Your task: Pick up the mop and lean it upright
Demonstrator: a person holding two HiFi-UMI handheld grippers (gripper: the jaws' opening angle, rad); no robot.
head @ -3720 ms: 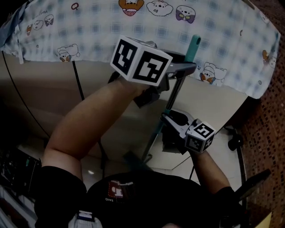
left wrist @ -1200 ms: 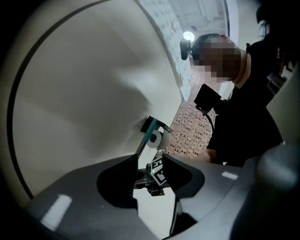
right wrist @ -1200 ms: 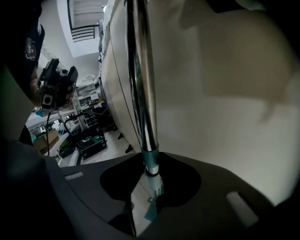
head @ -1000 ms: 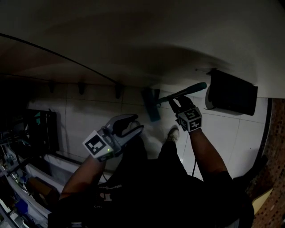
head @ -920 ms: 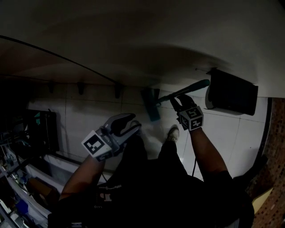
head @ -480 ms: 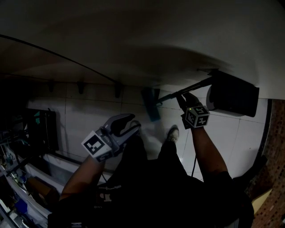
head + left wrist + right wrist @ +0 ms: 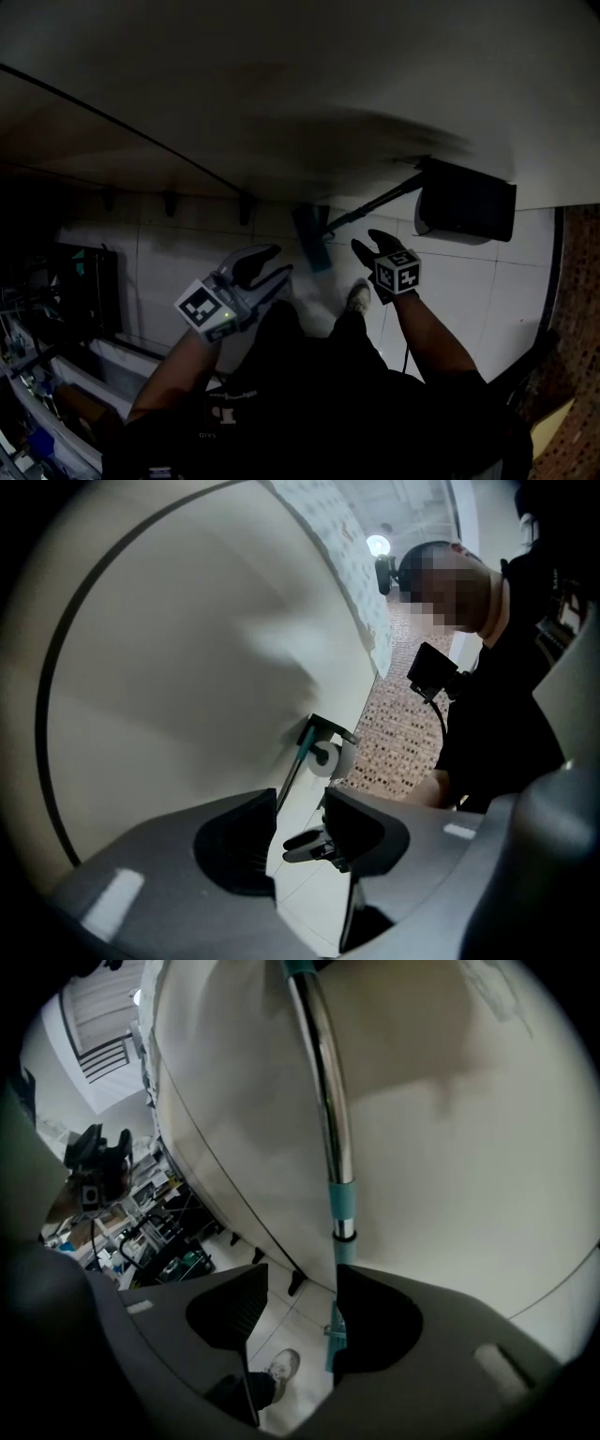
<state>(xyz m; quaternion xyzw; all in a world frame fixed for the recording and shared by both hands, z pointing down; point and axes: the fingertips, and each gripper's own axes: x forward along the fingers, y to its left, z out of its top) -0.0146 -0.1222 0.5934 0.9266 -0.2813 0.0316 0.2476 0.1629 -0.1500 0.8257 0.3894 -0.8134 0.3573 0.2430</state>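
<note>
At the far left a dark rack crowds the floor's edge, and bare white floor tiles run from it to the wall's foot. The left gripper hovers over these tiles, jaws apart and nothing between them. Next comes the mop. Its head rests on the tiles and its pole slants up to the right, the top end meeting the pale curved wall at the corner of a black paper-roll holder.

The right gripper sits just below the pole, clear of it. Its jaws have just been opening and grip nothing; the pole shows beyond them. A shoe stands beneath. A black cable arcs across the wall. Brown patterned flooring borders the far right.
</note>
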